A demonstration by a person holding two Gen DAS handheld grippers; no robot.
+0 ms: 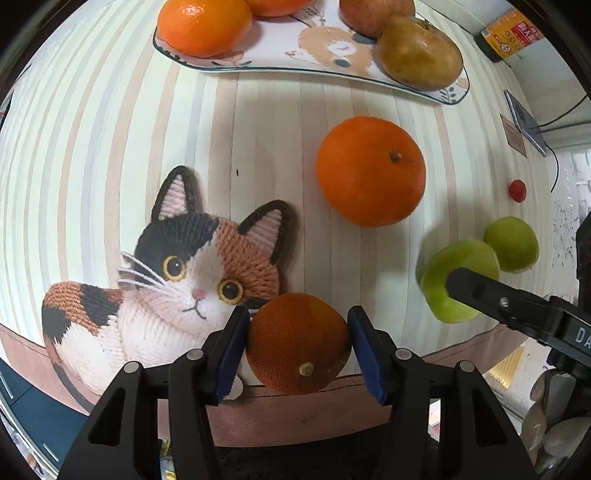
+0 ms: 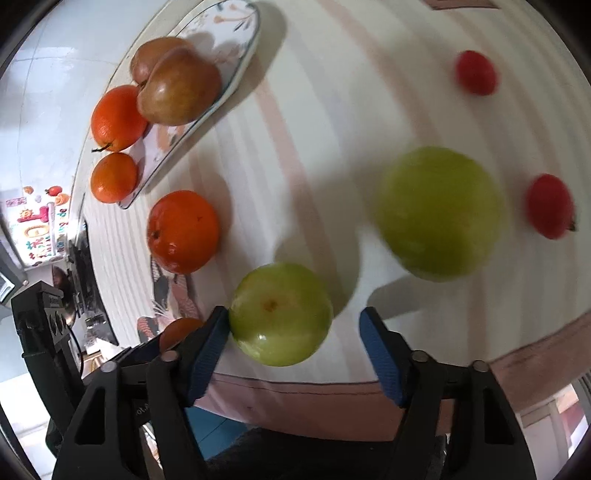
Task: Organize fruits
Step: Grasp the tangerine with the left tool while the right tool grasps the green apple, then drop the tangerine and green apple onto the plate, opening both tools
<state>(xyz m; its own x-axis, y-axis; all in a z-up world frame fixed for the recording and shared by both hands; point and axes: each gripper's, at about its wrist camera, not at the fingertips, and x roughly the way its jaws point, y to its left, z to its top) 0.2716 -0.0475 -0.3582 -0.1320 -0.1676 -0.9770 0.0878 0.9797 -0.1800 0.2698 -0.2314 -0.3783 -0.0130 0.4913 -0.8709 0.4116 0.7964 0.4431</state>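
Observation:
My left gripper [image 1: 298,345] is shut on a dark orange [image 1: 298,343] near the table's front edge. Another orange [image 1: 370,170] lies loose on the striped cloth ahead. My right gripper [image 2: 293,336] is open around a green fruit [image 2: 280,314]; its left pad [image 2: 212,341] touches the fruit, the right pad stands apart. This fruit also shows in the left wrist view [image 1: 456,280]. A second green fruit [image 2: 439,212] lies beyond. The plate [image 1: 280,55] at the back holds oranges [image 1: 205,26] and brownish pears [image 1: 419,53].
Two small red tomatoes [image 2: 475,72] [image 2: 549,211] lie on the cloth to the right. A knitted cat picture [image 1: 177,266] is on the cloth at the front left. A jar [image 1: 511,33] and a phone [image 1: 524,122] stand at the back right.

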